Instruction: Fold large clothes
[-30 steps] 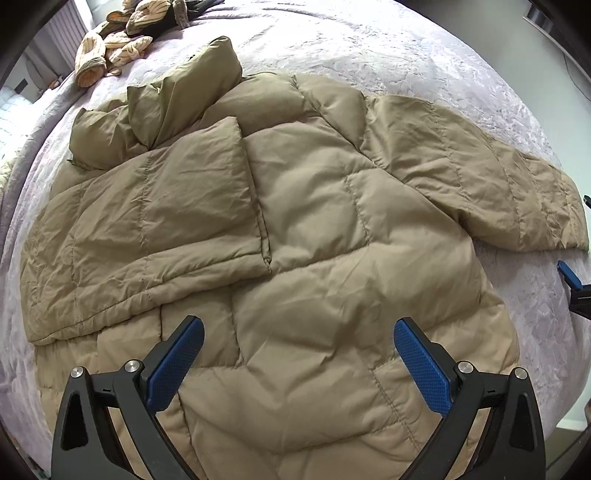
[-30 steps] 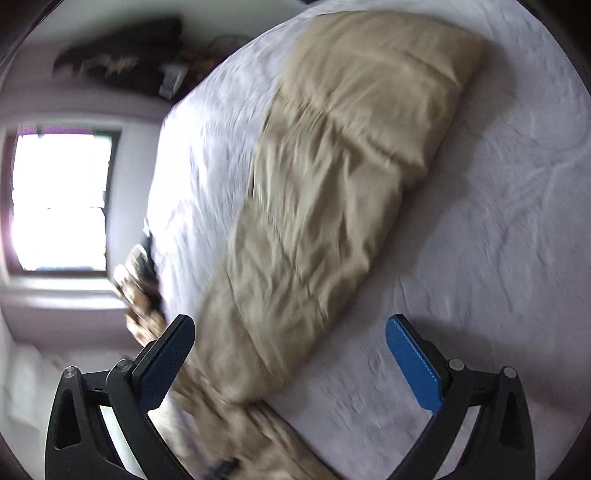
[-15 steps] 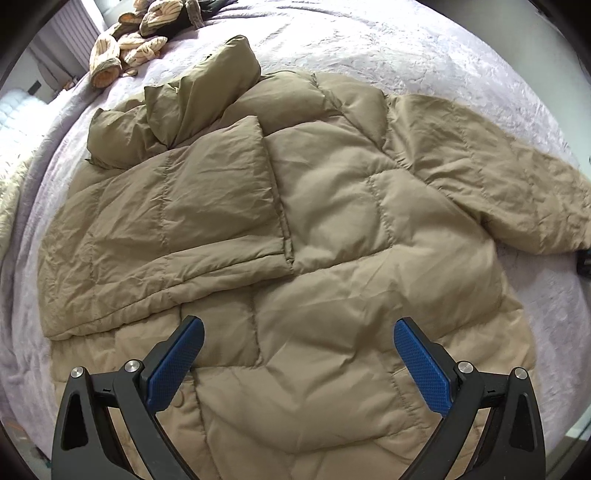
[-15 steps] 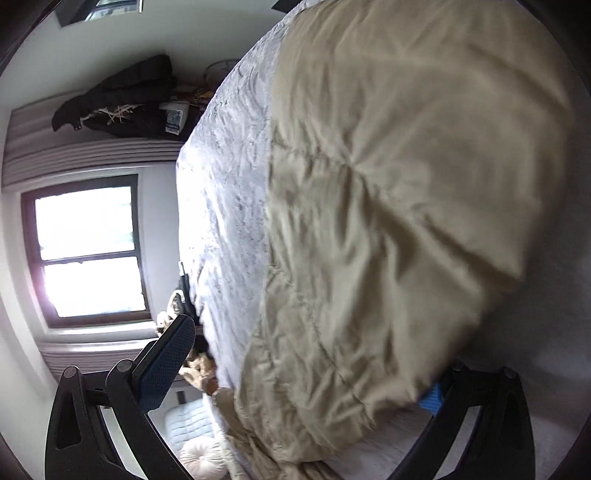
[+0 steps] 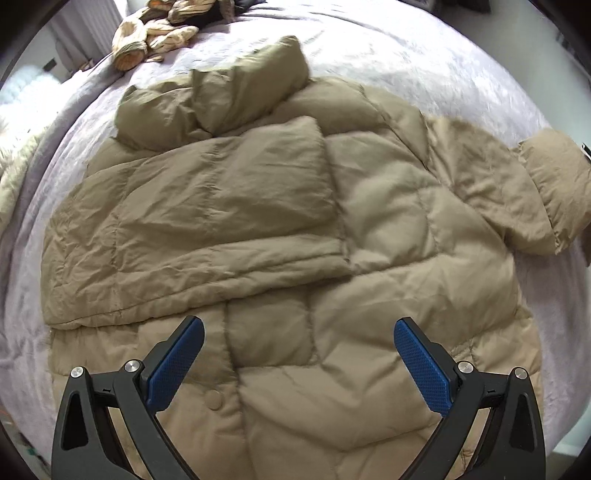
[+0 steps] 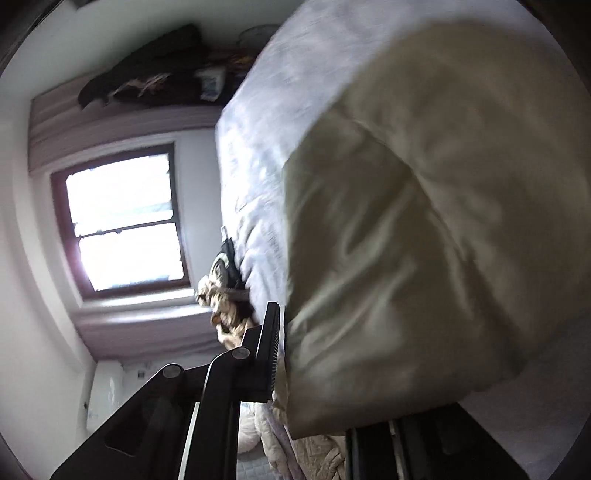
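**Right sleeve taken up for the second fold**

We see a tan puffer jacket lying flat on a bed, collar toward the far side. Compared with the view a second ago, the right gripper has just been closing, and its jaws now stand narrow with the cuff of the right sleeve pinched between them; half a second ago the sleeve was already between jaws that were wide apart. In the left wrist view the cuff, which lay stretched flat on the bedspread, is now raised and bent back toward the body of the jacket. We judge that the second sleeve fold is under way, mirroring the left sleeve, which already lies folded across the chest.

The left gripper hovers above the lower front panel with its jaws wide and nothing between them.

Regarding edges: the hem runs close to the near edge of the bed, and the jacket's right side sits near the bed's side edge, so we expect little spare bedspread there. Open bedspread lies beyond the collar. A heap of striped fabric rests at the far corner, well apart from the jacket. In the right wrist view, the sleeve fills most of the frame, a window to its left.
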{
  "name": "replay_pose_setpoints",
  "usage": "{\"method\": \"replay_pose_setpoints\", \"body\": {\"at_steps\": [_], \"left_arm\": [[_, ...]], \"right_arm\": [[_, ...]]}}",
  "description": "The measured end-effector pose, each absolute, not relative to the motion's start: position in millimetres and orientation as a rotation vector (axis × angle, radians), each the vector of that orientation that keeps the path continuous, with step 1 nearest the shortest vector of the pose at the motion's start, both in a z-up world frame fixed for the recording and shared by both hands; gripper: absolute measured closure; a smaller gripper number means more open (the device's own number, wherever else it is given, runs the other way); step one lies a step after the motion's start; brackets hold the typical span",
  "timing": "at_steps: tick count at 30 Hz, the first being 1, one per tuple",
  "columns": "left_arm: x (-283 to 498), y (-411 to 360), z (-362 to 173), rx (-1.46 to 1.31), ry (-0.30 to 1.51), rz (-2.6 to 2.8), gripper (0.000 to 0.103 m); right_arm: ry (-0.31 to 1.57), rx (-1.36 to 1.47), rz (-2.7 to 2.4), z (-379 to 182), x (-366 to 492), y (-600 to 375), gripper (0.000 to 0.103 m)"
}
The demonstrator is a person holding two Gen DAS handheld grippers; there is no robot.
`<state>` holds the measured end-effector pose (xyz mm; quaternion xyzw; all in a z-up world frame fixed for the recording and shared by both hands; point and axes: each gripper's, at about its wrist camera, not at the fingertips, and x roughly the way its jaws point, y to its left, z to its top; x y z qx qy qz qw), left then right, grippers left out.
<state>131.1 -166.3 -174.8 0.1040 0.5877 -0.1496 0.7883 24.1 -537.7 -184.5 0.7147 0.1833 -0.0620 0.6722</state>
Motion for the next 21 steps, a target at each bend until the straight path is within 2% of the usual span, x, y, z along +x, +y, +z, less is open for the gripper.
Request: {"method": "replay_pose_setpoints", "body": {"at_steps": [6, 12, 15, 21], "left_arm": [[151.9, -116.9, -164.8, 0.183, 1.216, -0.286, 0.0], [179.8, -62.3, -162.0, 0.157, 1.167, -0.198, 0.0], [185.6, -34.5, -166.5, 0.109, 1.173, -0.144, 0.0], [203.5, -8.5, -172.1, 0.055, 1.159, -0.099, 0.0]], "right_arm": [[0.484, 1.348, 0.029, -119.5, 85.1, -474.6, 0.088], [0.639, 0.916, 0.131, -66.4, 163.2, -366.1, 0.088], [0.713, 0.813, 0.184, -73.2, 191.0, -310.9, 0.088], [0.958, 0.661, 0.179, -145.8, 220.1, -226.3, 0.088]]}}
